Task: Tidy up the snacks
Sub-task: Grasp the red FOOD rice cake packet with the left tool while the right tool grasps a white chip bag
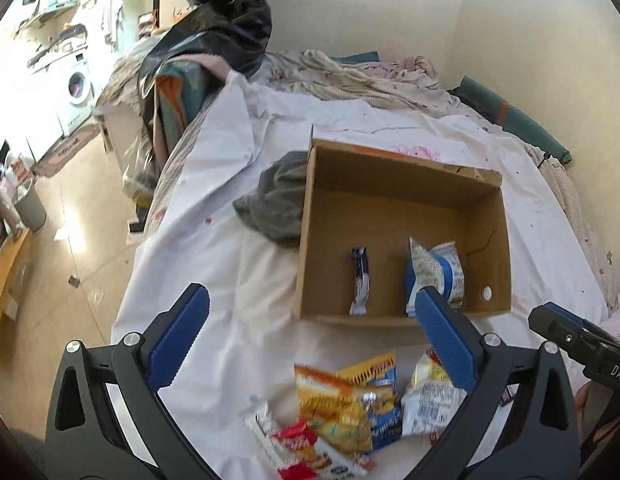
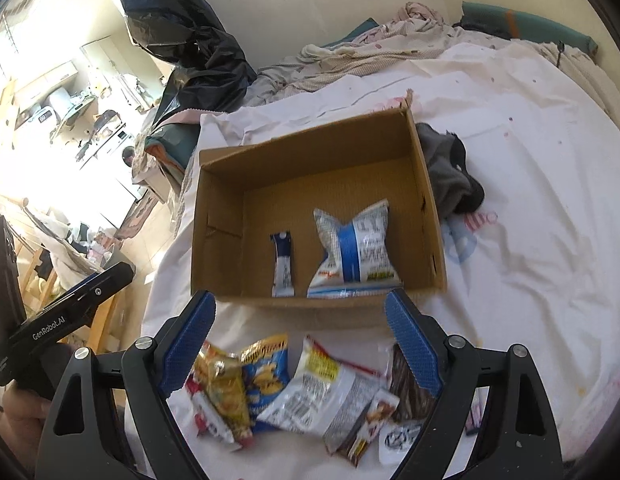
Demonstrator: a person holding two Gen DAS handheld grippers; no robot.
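Snack packets [image 2: 294, 392] lie in a loose heap on the white bedsheet [image 2: 529, 240], just in front of the near wall of an open cardboard box [image 2: 321, 304]. The heap overlaps too much for a sure count; a yellow bag [image 2: 226, 392], a blue-and-yellow bag [image 2: 266, 372], a white bag with small print [image 2: 321, 396], a dark brown packet [image 2: 409, 384] and a red-and-white wrapper [image 1: 294, 440] can be made out among them. Two items already rest on the box floor near its front wall: a slim blue-and-white bar wrapper [image 2: 282, 266] and, just beside it but apart, a puffed blue-and-white bag [image 2: 355, 252].

The left gripper [image 1: 310, 340] hangs above the heap with its blue pads spread wide and nothing between them. The right gripper [image 2: 300, 336] hangs over the same heap, likewise spread wide and empty. Each device shows at the edge of the other's view.

One crumpled grey cloth [image 2: 449, 176] lies against one side wall of the box. Rumpled bedding [image 2: 349, 60] is bunched along the far edge of the bed, with a teal cushion [image 2: 529, 24] at the wall. A black plastic bag [image 2: 182, 40] is draped at the bed's far corner. A washing machine [image 1: 80, 88] stands across the room.
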